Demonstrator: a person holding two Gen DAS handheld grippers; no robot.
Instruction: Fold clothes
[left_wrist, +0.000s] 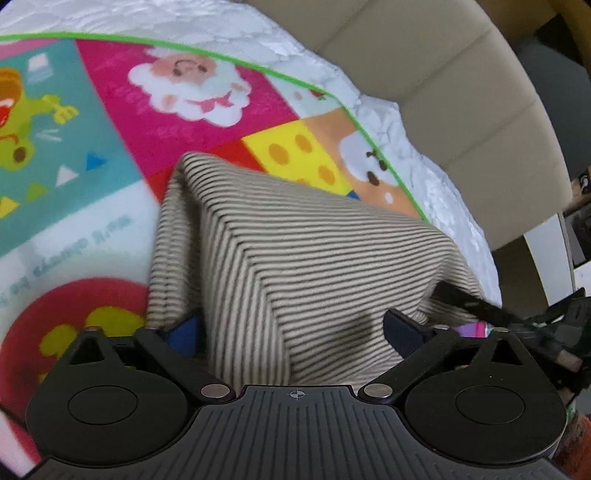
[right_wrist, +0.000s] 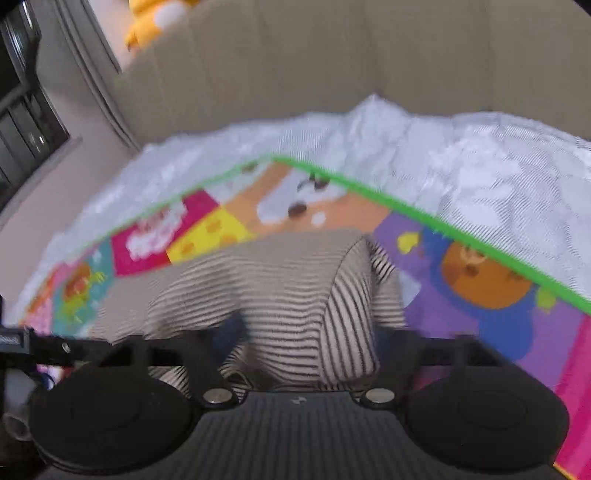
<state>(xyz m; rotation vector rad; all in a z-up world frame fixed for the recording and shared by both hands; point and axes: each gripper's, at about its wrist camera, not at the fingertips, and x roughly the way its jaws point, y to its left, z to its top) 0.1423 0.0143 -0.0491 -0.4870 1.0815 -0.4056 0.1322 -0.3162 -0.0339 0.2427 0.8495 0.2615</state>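
A beige garment with thin dark stripes (left_wrist: 295, 258) lies bunched and tented on a bright cartoon play mat (left_wrist: 110, 129). My left gripper (left_wrist: 293, 330) stands wide open around the near fold, with one blue pad (left_wrist: 184, 328) at each side of the cloth and no clear pinch. The right gripper's black finger (left_wrist: 461, 299) reaches in under the garment's right edge. In the blurred right wrist view, the striped garment (right_wrist: 295, 295) bulges up between the parted fingers of my right gripper (right_wrist: 312, 332). The left gripper's frame (right_wrist: 37, 347) shows at the far left.
The mat (right_wrist: 480, 295) has a green border and lies on a white quilted cover (right_wrist: 480, 166). A beige padded headboard (left_wrist: 461, 92) stands behind it. A yellow plush toy (right_wrist: 155, 18) sits on top of the headboard (right_wrist: 295, 55), and dark furniture (right_wrist: 22, 110) stands at the left.
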